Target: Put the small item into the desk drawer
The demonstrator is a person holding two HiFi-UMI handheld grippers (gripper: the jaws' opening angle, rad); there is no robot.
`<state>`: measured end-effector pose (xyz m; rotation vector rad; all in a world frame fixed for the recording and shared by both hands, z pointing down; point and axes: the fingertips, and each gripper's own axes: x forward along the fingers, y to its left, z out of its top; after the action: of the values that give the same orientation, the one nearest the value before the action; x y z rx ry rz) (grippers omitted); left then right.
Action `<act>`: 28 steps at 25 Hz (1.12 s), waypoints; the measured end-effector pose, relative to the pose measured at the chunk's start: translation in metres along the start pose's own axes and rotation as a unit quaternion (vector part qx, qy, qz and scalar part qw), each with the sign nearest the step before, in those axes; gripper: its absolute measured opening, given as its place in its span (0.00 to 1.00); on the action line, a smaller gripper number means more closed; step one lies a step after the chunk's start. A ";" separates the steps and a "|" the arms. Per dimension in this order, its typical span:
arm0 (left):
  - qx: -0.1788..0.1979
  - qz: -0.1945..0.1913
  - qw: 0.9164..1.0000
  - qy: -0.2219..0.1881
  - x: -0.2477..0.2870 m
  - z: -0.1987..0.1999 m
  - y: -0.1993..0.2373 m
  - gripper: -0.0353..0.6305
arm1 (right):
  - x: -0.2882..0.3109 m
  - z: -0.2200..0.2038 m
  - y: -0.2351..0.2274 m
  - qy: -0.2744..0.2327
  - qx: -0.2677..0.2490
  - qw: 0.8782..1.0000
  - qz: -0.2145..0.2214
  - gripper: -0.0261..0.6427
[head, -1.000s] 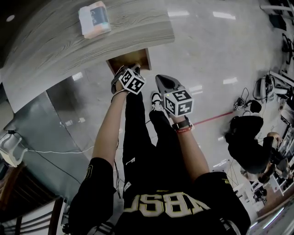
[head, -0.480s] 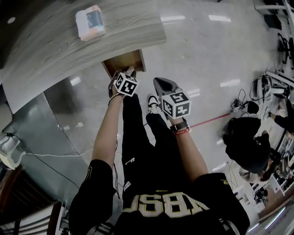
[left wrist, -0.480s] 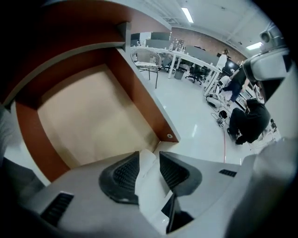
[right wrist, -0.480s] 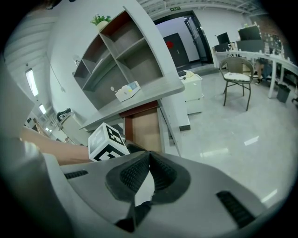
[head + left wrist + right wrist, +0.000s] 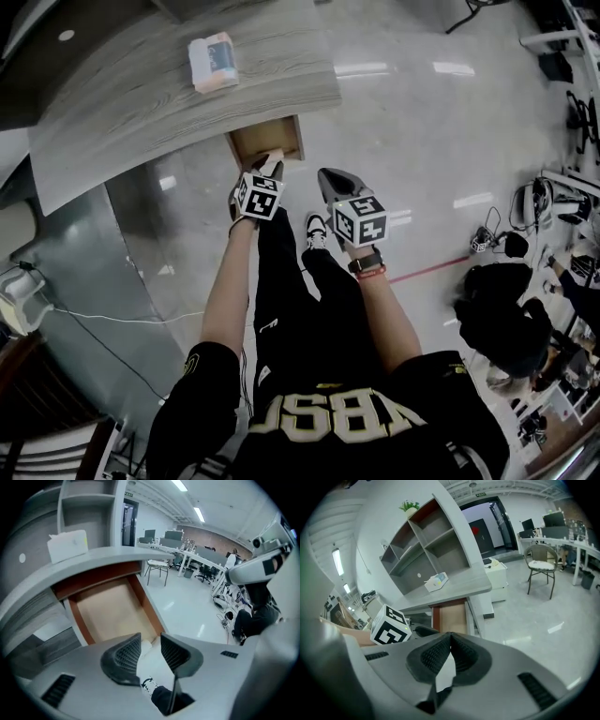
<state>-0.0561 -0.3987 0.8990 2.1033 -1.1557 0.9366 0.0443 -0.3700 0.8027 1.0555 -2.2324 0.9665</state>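
shirt (image 5: 342, 419) lettering, upside down, perhaps "USA"

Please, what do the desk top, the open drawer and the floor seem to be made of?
The desk top is probably a wood-look laminate, matte, with grey grain lines running along it. The open drawer looks like wood or board, with a smooth tan bottom and reddish-brown sides. The floor is a polished hard surface, perhaps tile or stone, since it mirrors the ceiling lights.

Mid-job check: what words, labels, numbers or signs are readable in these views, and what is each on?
Shirt: large pale letters, upside down from the head view; possibly "USA", not sure.
Box on the desk: print too small to read.
Green sign above the door: too blurred to read.
No other readable text.
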 end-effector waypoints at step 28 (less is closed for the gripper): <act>-0.104 0.093 0.964 -0.228 -0.228 0.127 -0.020 0.21 | -0.112 0.131 0.045 -0.136 -0.092 0.986 -0.005 0.05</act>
<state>-0.0879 -0.3734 0.6400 2.1202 -1.6251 0.3843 0.0578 -0.3985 0.6277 1.1705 -2.4766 0.6272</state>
